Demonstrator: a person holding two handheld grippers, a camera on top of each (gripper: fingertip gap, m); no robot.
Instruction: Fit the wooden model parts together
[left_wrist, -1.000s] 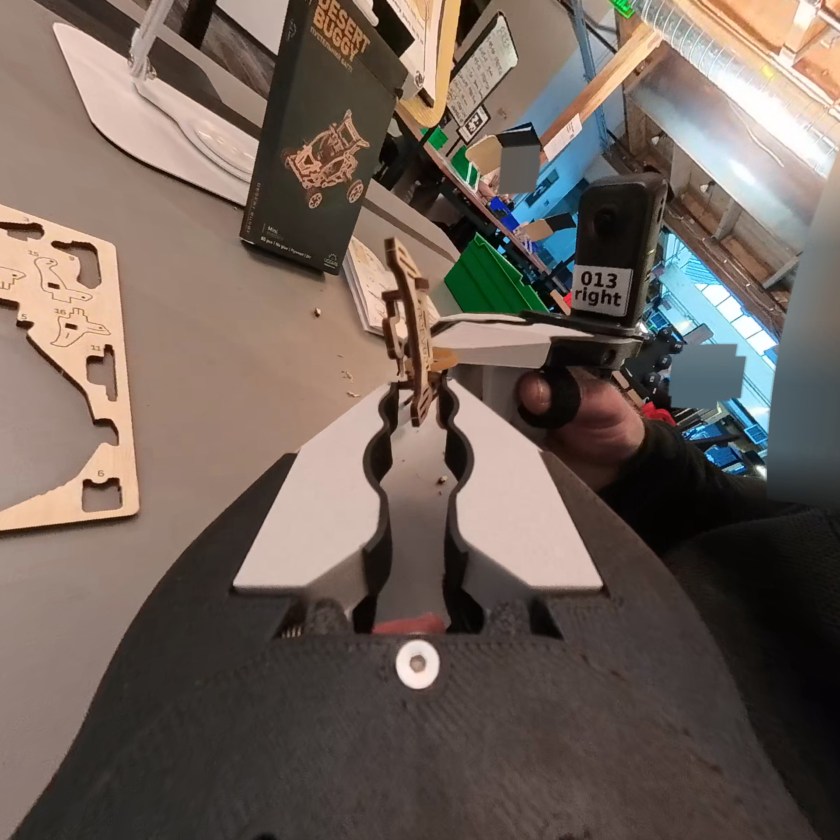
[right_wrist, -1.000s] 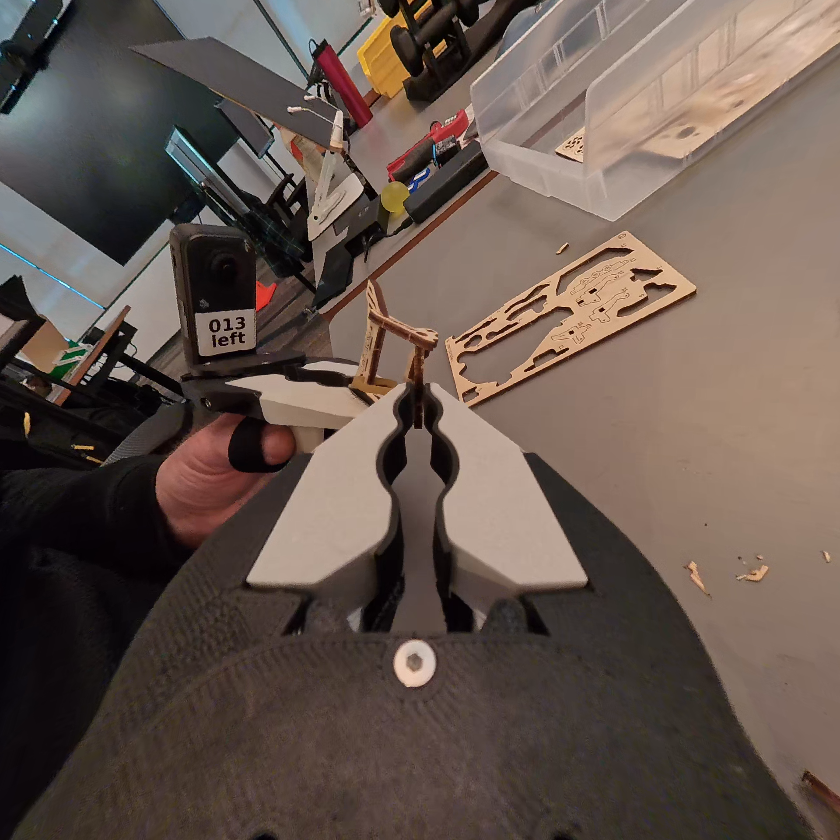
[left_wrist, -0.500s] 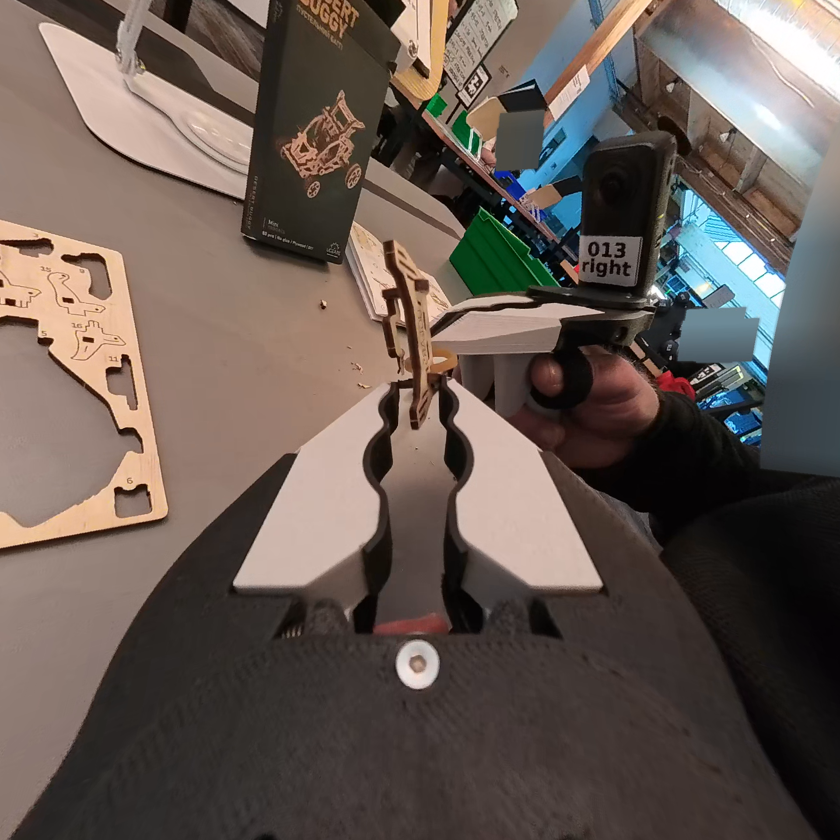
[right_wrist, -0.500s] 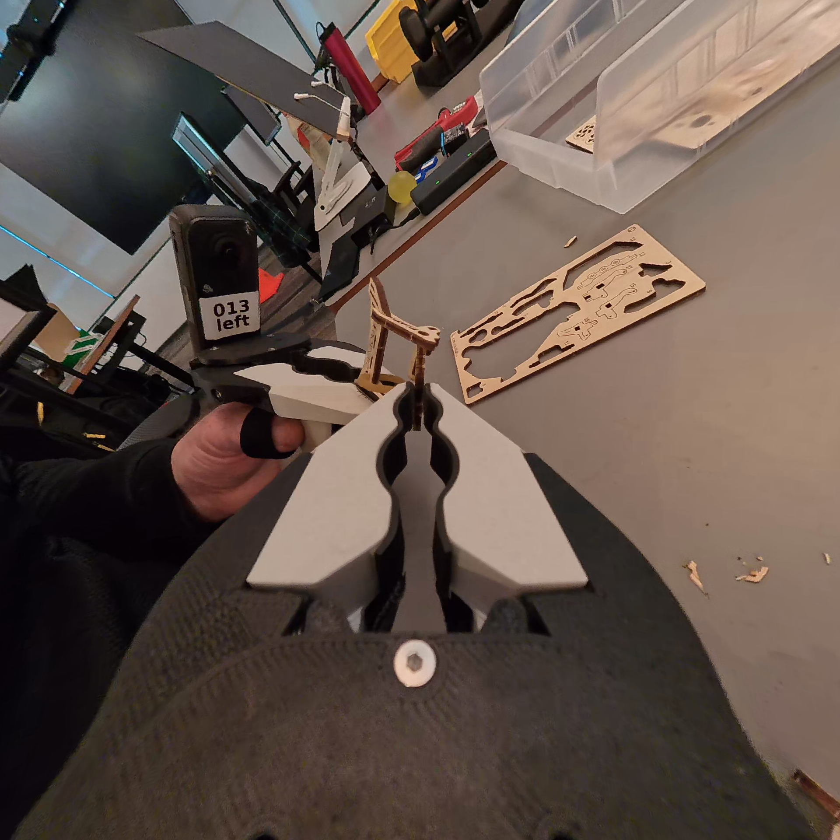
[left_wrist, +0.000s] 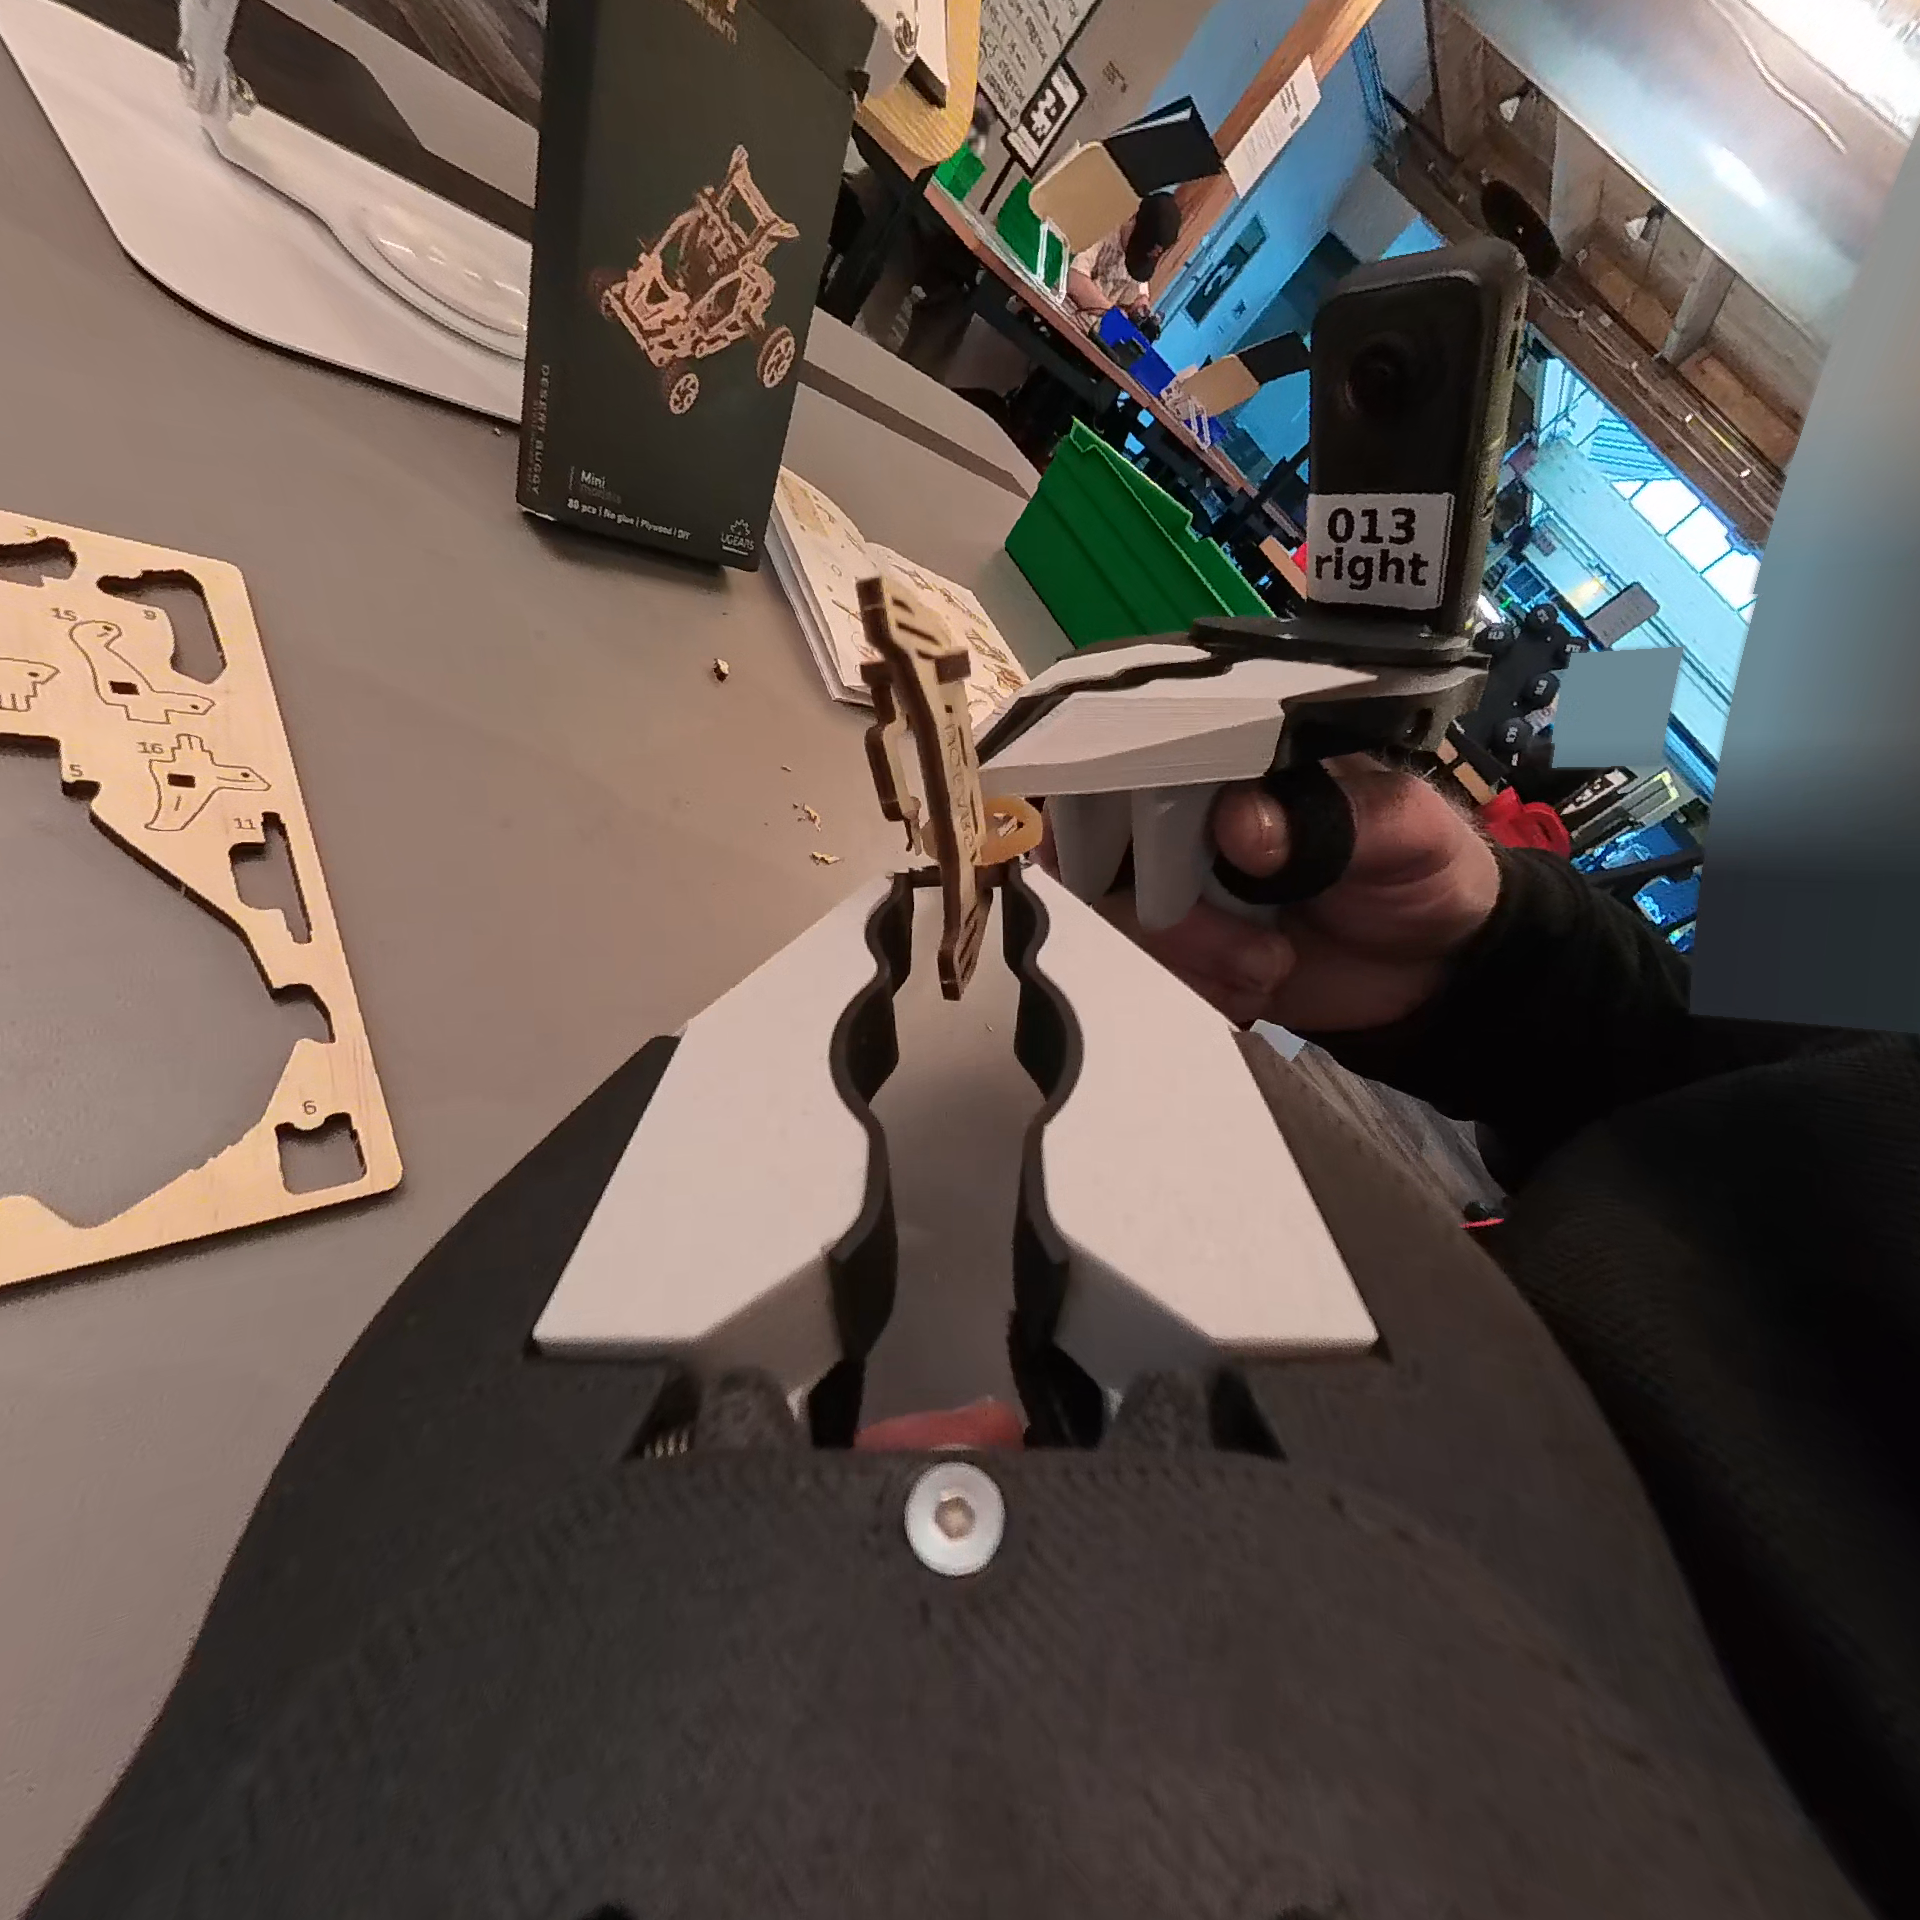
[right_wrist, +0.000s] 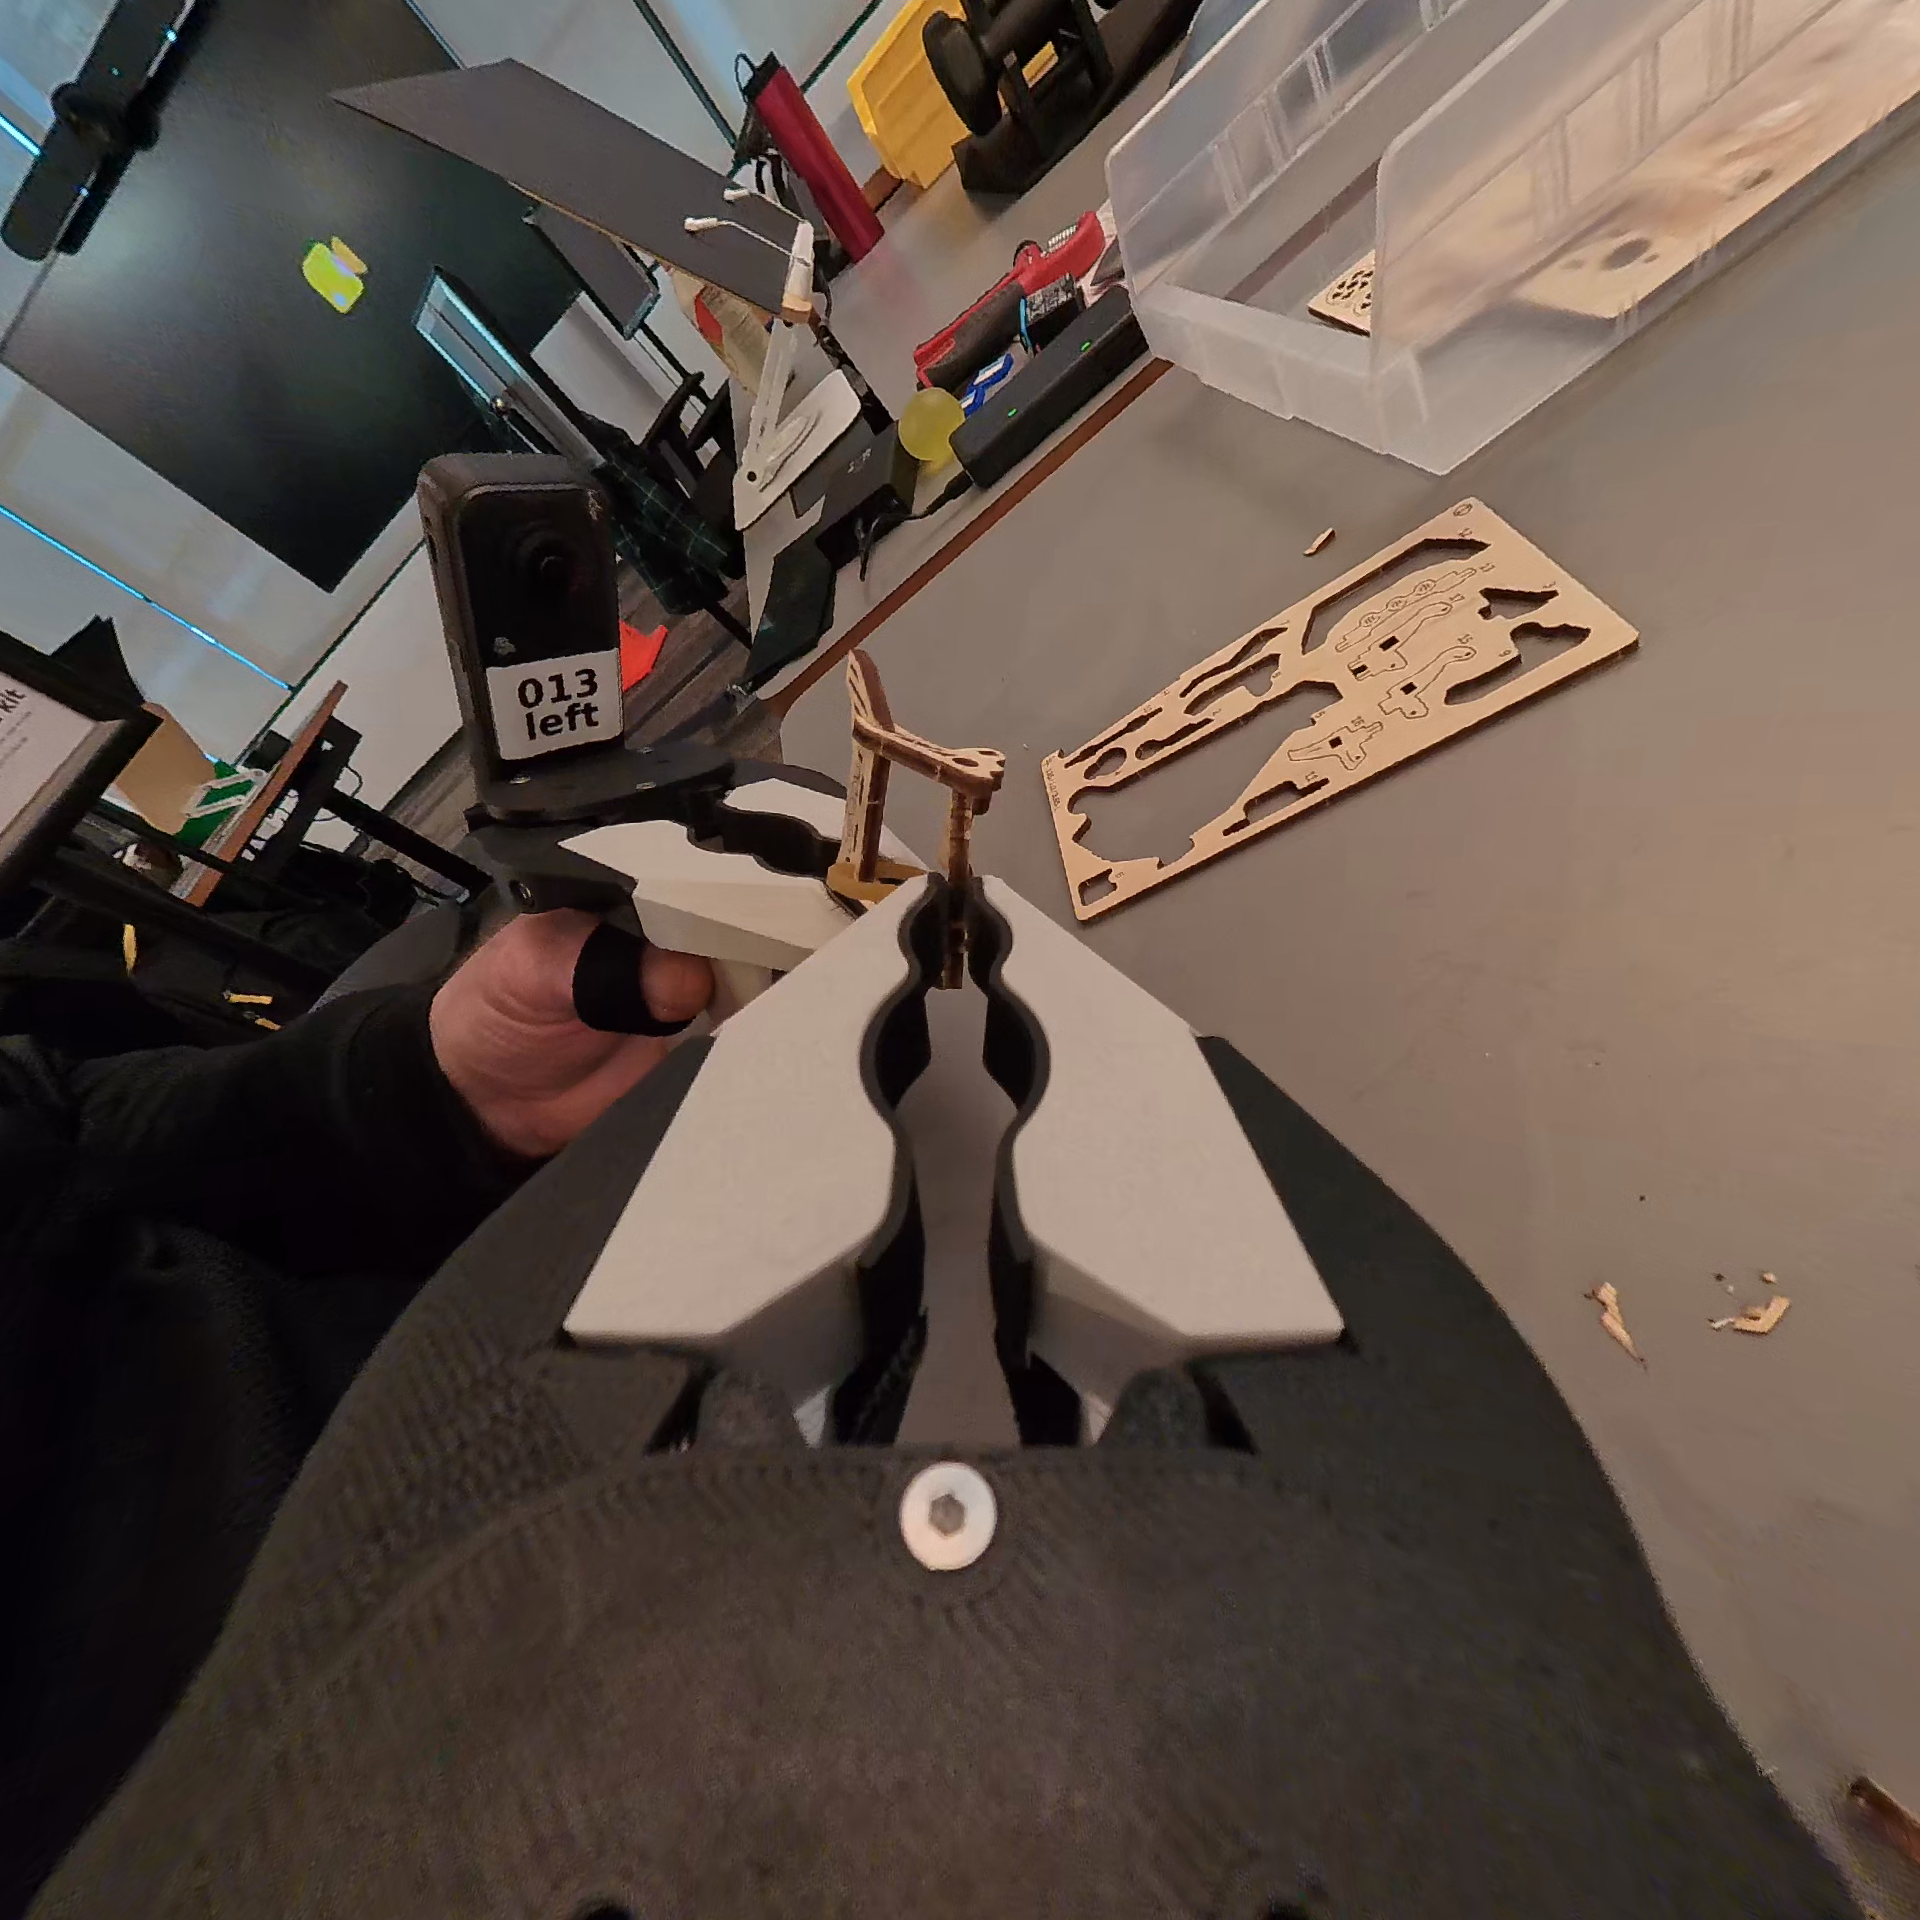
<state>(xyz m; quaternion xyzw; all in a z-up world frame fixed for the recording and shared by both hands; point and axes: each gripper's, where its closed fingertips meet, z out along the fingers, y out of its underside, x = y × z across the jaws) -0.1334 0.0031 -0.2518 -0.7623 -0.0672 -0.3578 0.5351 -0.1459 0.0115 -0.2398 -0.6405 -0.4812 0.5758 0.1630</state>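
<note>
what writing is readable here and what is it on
I won't copy writing; it stands on:
White sticker, camera of right gripper.
White sticker, camera of left gripper.
Dark box: print.
Wooden sheet: small engraved numbers.
Wooden model: engraving, blurred.
Booklet: too small.

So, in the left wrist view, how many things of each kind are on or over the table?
Grippers: 2, left gripper, right gripper
Model: 1
Wooden sheet: 1
Box: 1
Booklet: 1
Total: 6

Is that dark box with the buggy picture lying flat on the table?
No, the dark box stands upright on the grey table, behind the flat wooden sheet.
</note>
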